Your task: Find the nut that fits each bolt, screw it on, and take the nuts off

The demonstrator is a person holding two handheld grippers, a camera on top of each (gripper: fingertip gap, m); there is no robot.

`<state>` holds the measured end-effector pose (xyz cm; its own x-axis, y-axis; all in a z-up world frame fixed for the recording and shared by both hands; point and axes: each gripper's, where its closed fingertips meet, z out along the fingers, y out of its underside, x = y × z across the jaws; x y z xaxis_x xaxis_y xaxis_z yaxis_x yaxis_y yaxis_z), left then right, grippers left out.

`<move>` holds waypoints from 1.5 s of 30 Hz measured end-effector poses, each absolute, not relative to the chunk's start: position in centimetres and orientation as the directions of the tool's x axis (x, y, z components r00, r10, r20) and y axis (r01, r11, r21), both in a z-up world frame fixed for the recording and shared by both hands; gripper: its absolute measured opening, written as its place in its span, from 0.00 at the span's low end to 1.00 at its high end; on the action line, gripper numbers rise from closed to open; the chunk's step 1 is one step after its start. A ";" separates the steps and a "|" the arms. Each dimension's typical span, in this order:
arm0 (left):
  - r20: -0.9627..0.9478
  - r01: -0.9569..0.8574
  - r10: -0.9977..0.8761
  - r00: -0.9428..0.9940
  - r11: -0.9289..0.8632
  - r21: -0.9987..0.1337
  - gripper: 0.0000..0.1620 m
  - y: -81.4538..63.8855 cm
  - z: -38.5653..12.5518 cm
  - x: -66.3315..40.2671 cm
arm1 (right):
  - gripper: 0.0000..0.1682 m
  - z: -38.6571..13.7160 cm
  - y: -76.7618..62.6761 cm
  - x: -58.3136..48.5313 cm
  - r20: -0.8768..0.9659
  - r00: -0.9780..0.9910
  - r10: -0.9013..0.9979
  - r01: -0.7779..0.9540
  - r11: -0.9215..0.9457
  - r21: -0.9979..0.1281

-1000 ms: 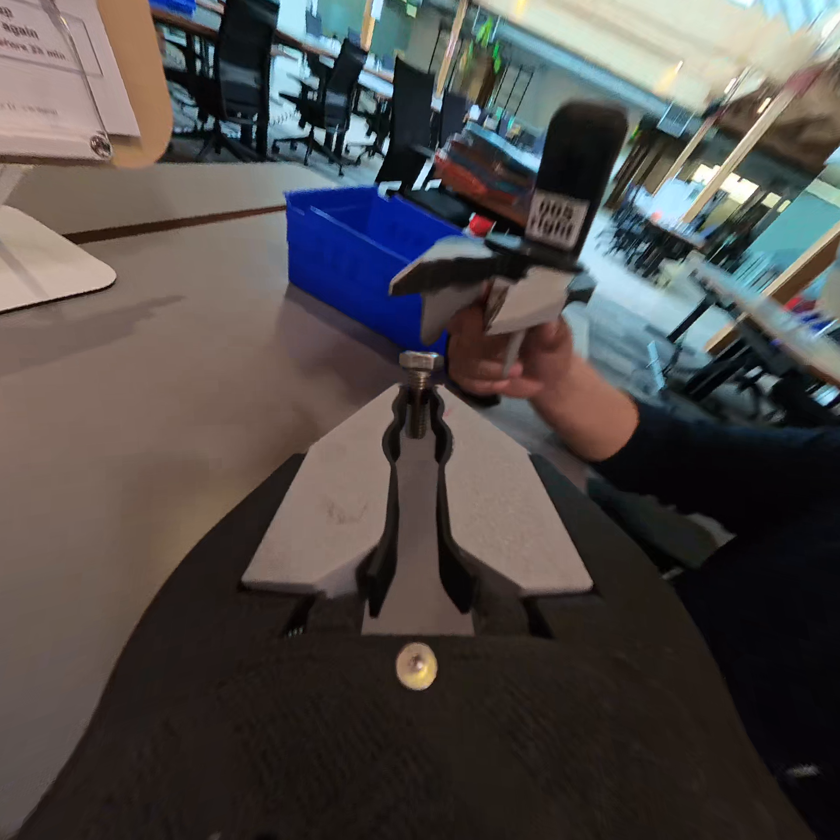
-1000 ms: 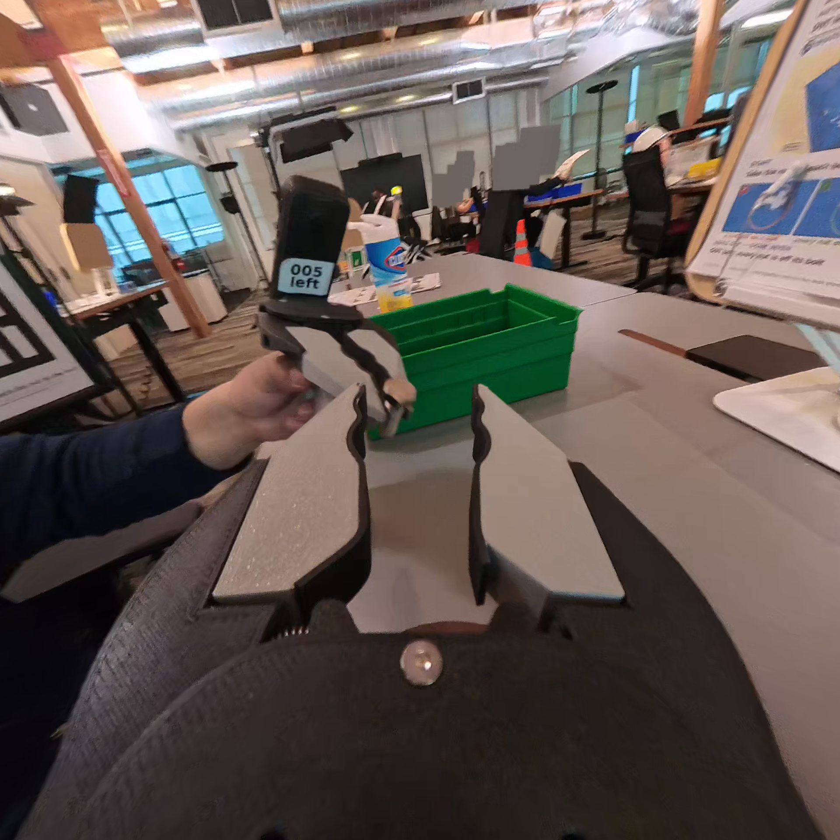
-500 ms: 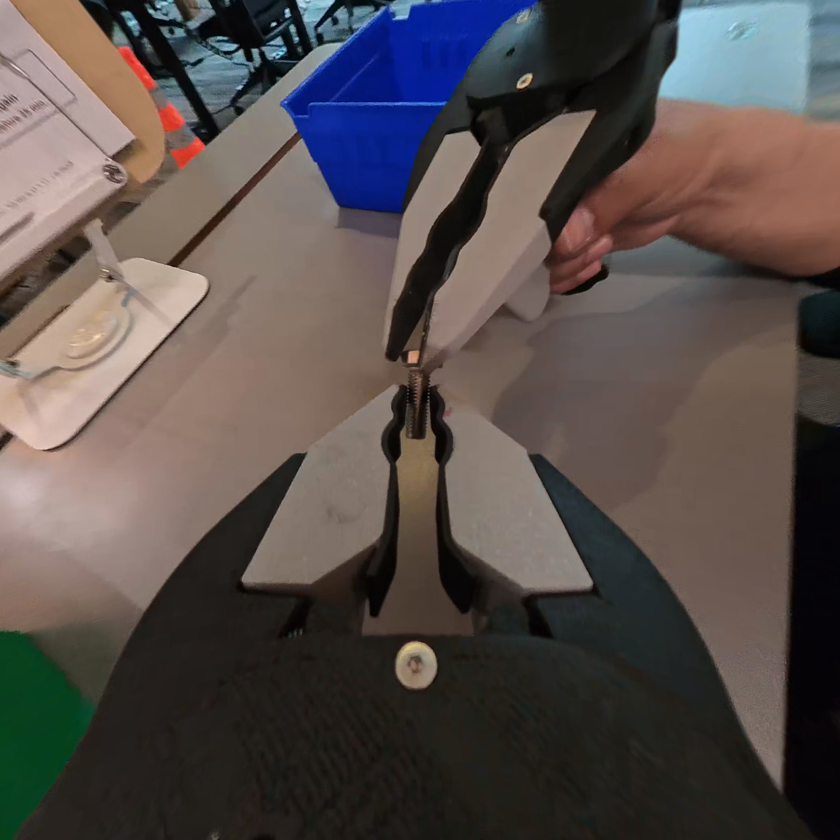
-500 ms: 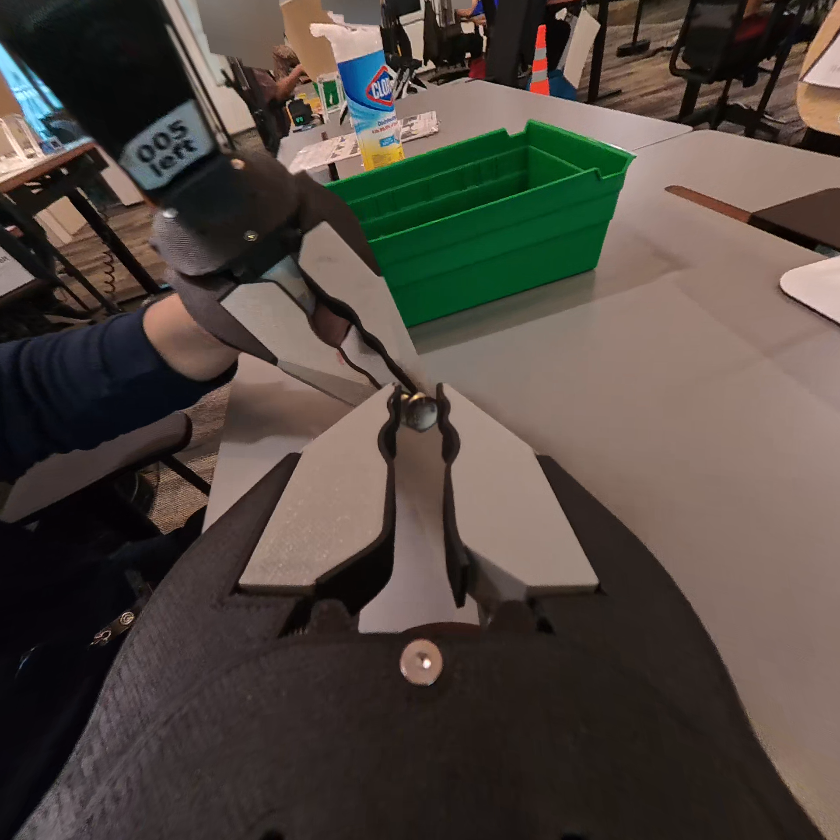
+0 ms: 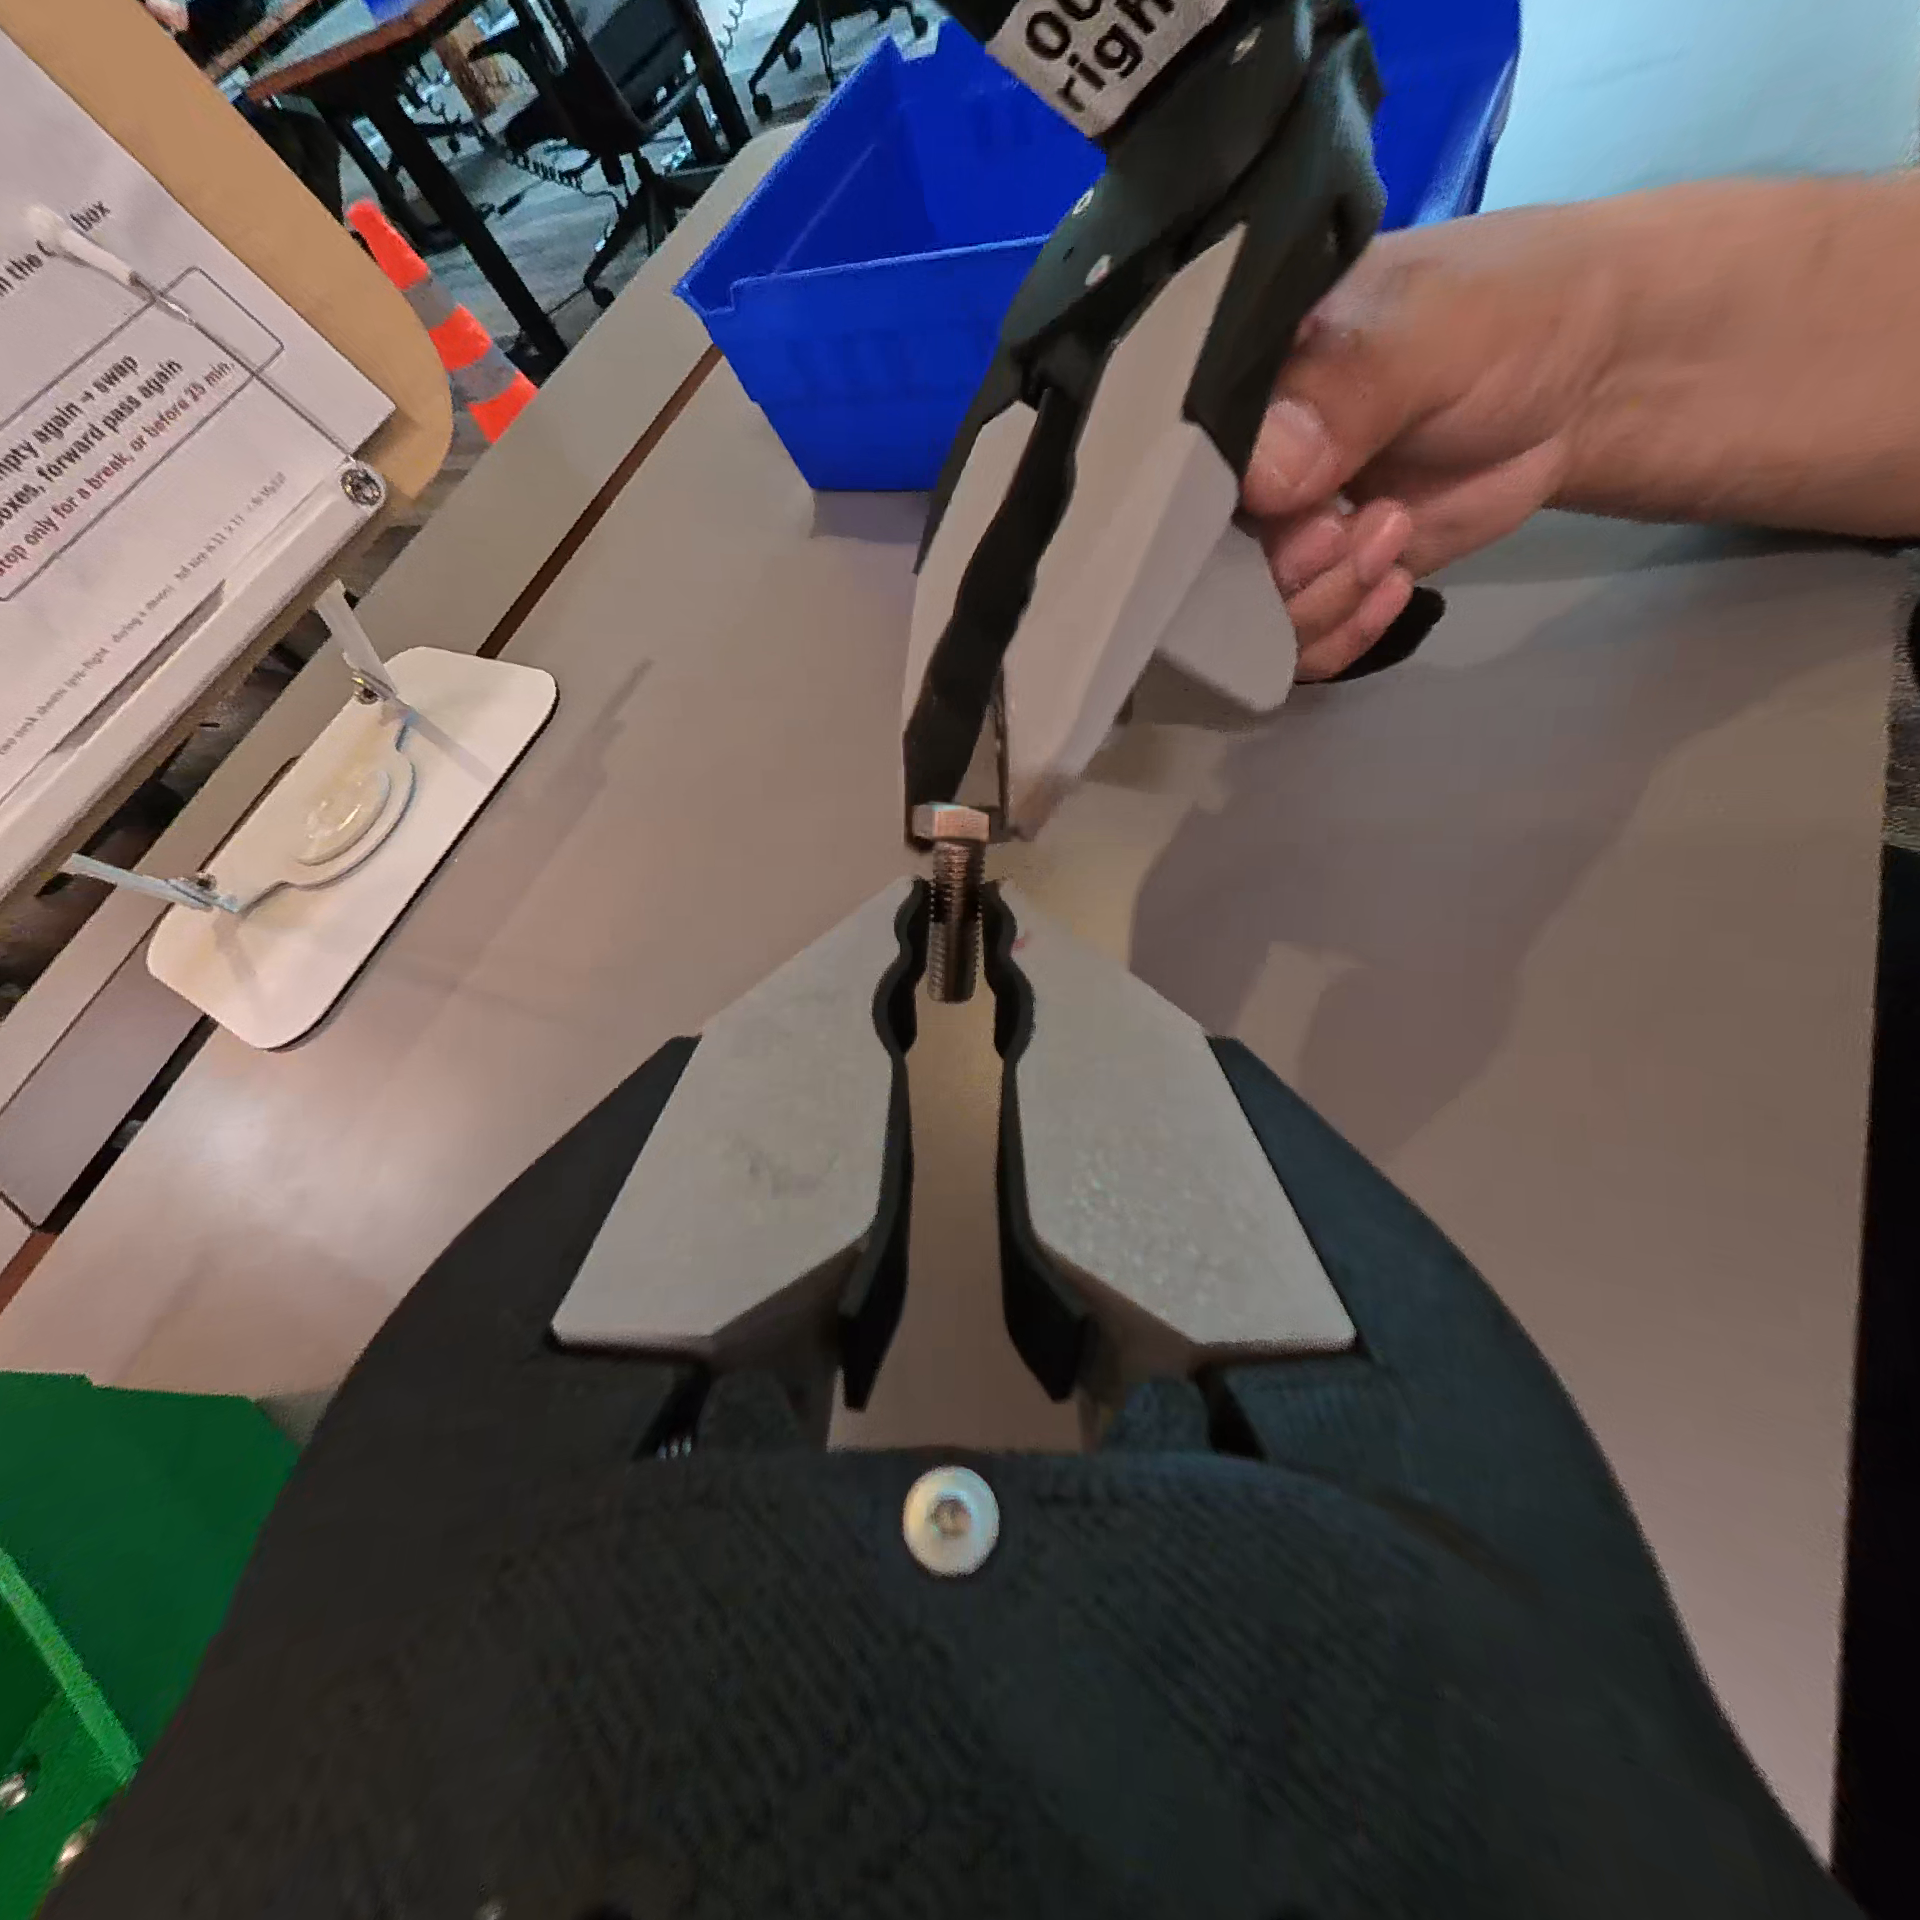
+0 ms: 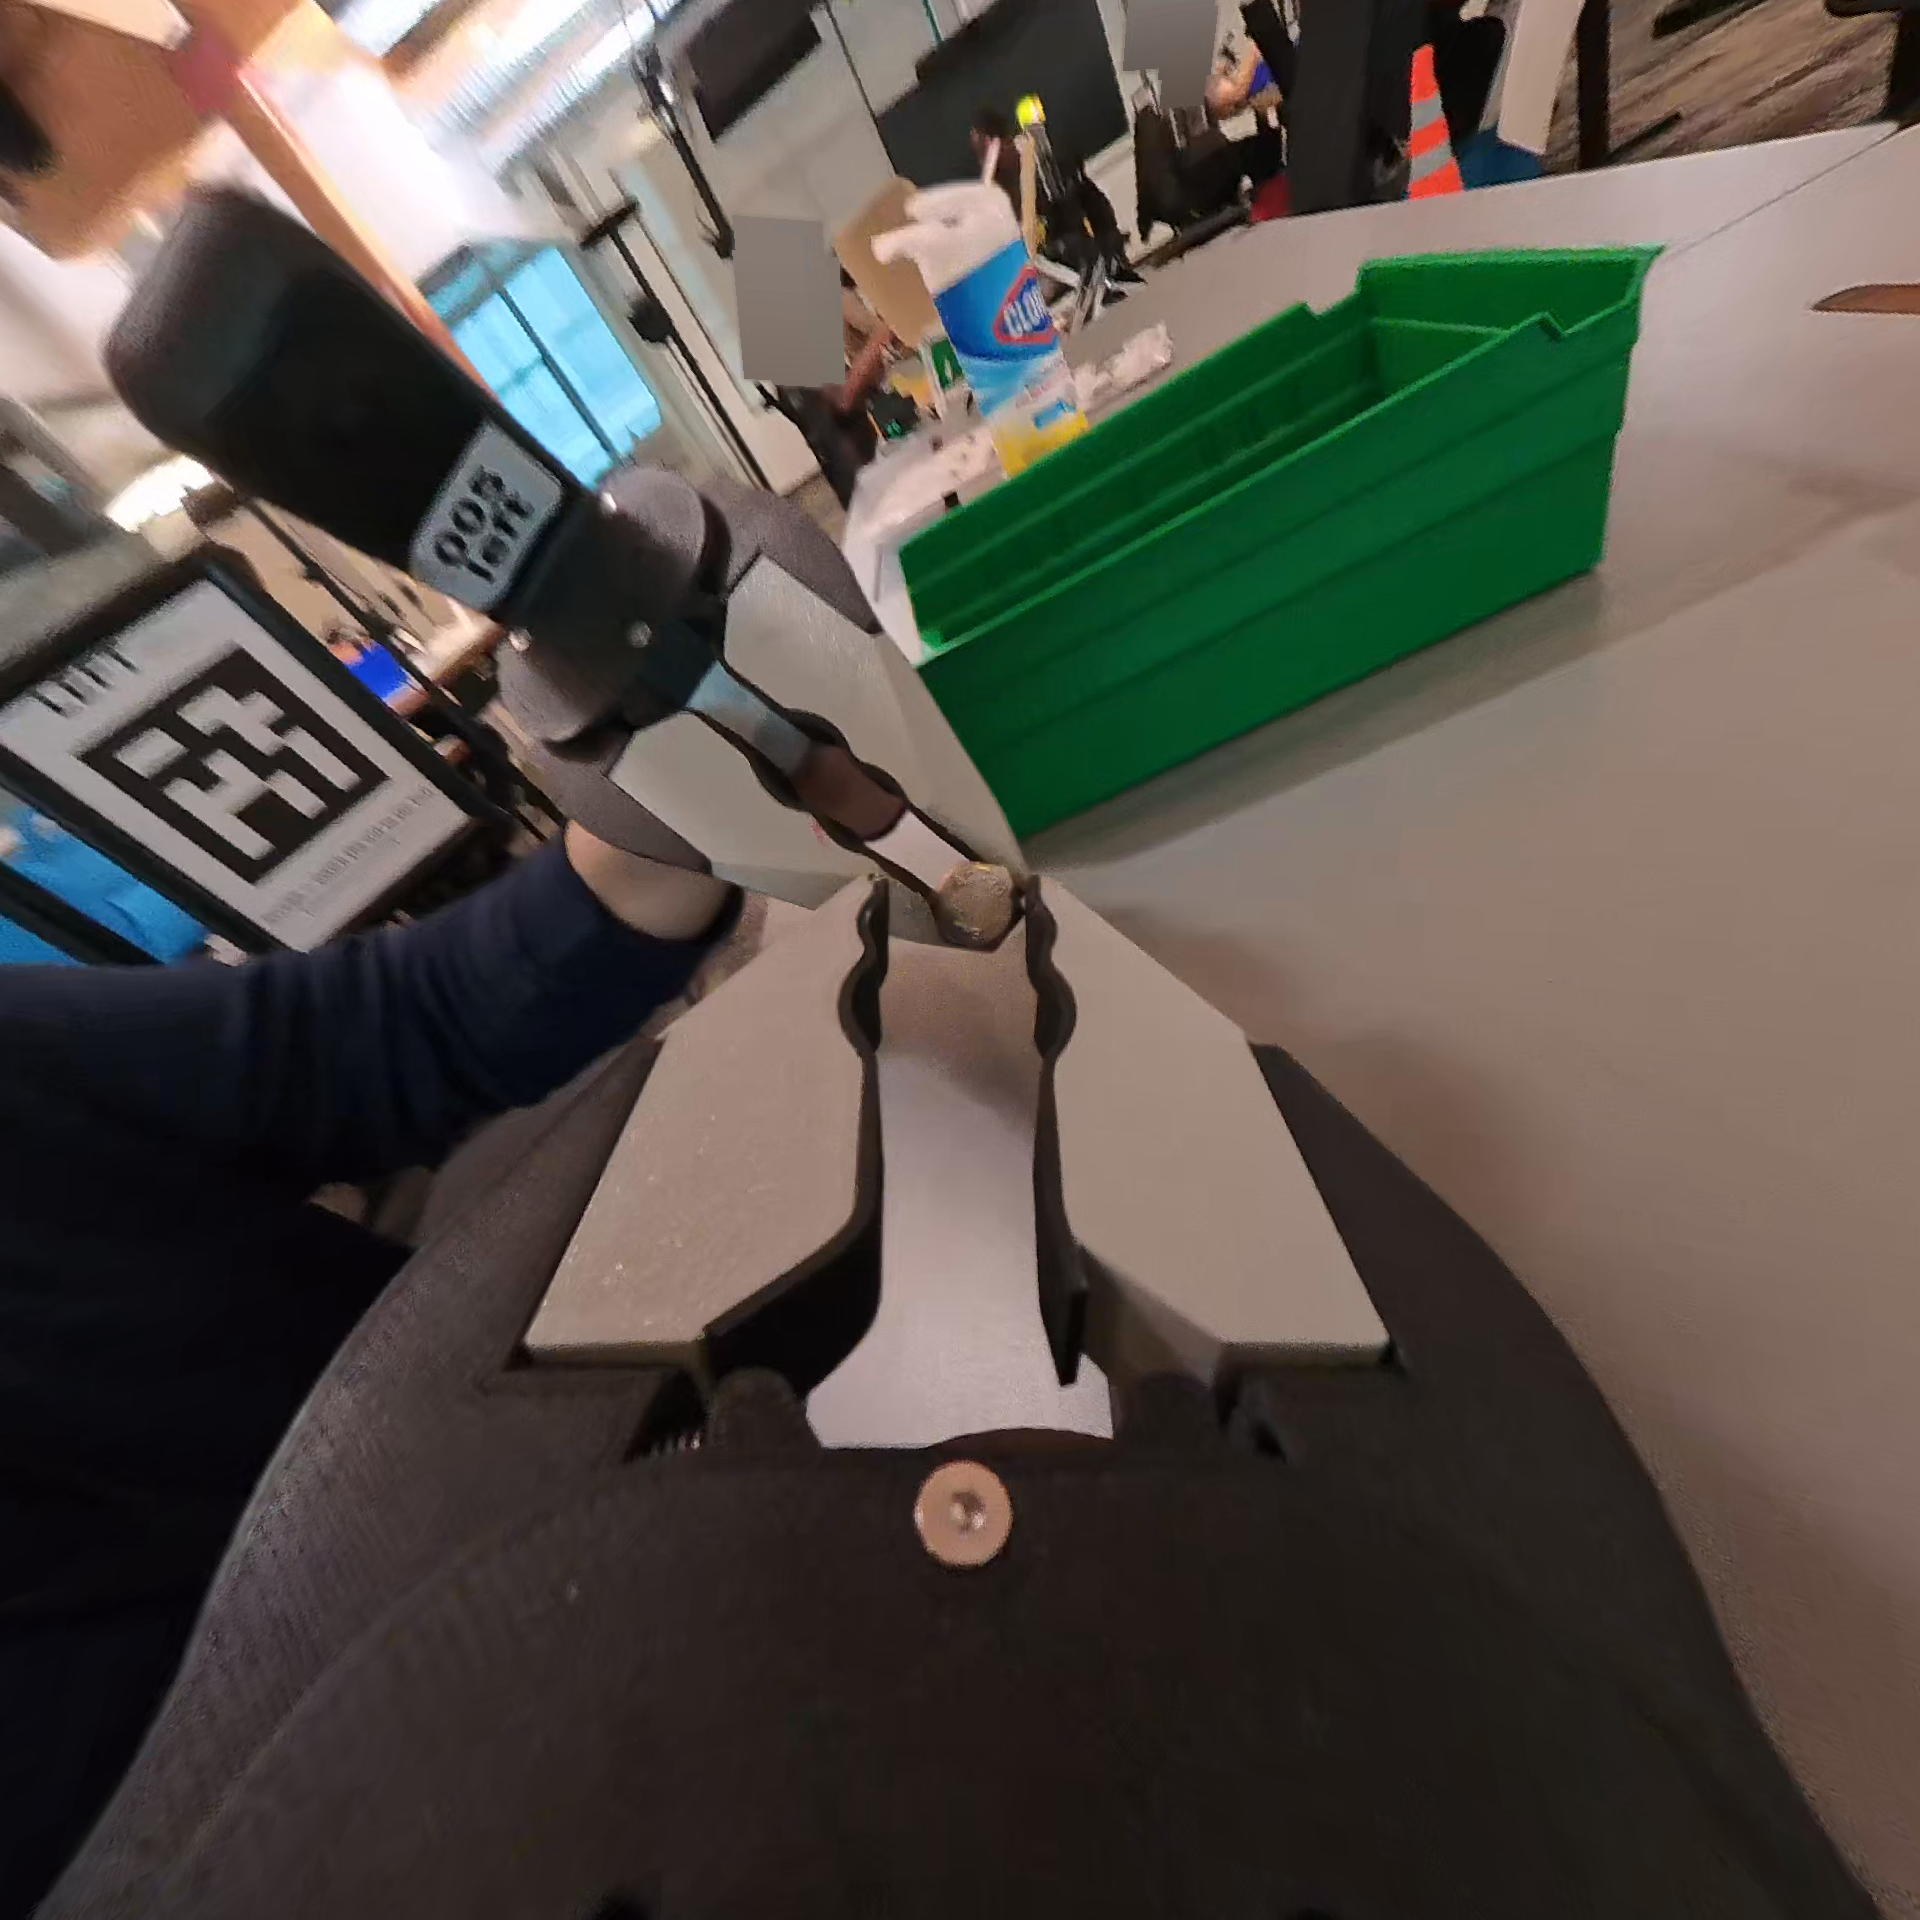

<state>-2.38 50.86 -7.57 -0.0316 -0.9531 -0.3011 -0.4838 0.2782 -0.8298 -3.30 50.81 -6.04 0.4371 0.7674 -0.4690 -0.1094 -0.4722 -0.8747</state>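
My left gripper is shut on the threaded shaft of a steel bolt and holds it upright above the grey table. The bolt's hex head stands just past the fingertips. My right gripper comes down on that head from above. In the right wrist view the head sits between its fingers, against the right pad, while the left pad stands clear of it. The right gripper is open. No nut shows on the bolt.
A blue bin stands at the far side of the table, behind the right gripper. A green bin is beyond the left gripper. A sign on a white stand is at the left. A wipes canister stands farther back. Only a small space, under 4 cm, lies between the two pairs of fingers.
The right gripper came in open, closed on the bolt head half a second ago, and has now opened again around it. The left gripper kept its hold on the shaft.
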 end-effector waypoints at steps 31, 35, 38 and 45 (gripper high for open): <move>-0.469 -0.553 -0.883 0.027 0.377 -0.743 0.11 51.8 -9.7 -3.3 | 0.09 -7.2 51.1 -2.9 -0.488 0.466 0.738 -0.087 -0.511 -0.855; -0.331 -0.466 -0.943 0.033 0.278 -0.840 0.10 51.1 -9.6 -3.4 | 0.09 -6.3 50.6 -3.3 -0.485 0.425 0.764 -0.105 -0.491 -0.865; -0.230 -0.391 -0.973 0.008 0.209 -0.896 0.09 50.3 -8.8 -3.1 | 0.08 -6.1 50.5 -3.5 -0.481 0.418 0.771 -0.111 -0.482 -0.869; 0.043 -0.394 -0.998 -0.052 -0.019 -0.919 0.21 49.7 -10.9 -2.0 | 0.08 -7.4 51.2 -3.4 -0.469 0.464 0.751 -0.081 -0.492 -0.867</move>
<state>-2.03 49.67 -10.88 -0.0517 -0.9977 0.0432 -0.3936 -0.0194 -0.9191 -3.43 51.16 -7.39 0.4643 0.7512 -0.4692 -0.0809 -0.4915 -0.8671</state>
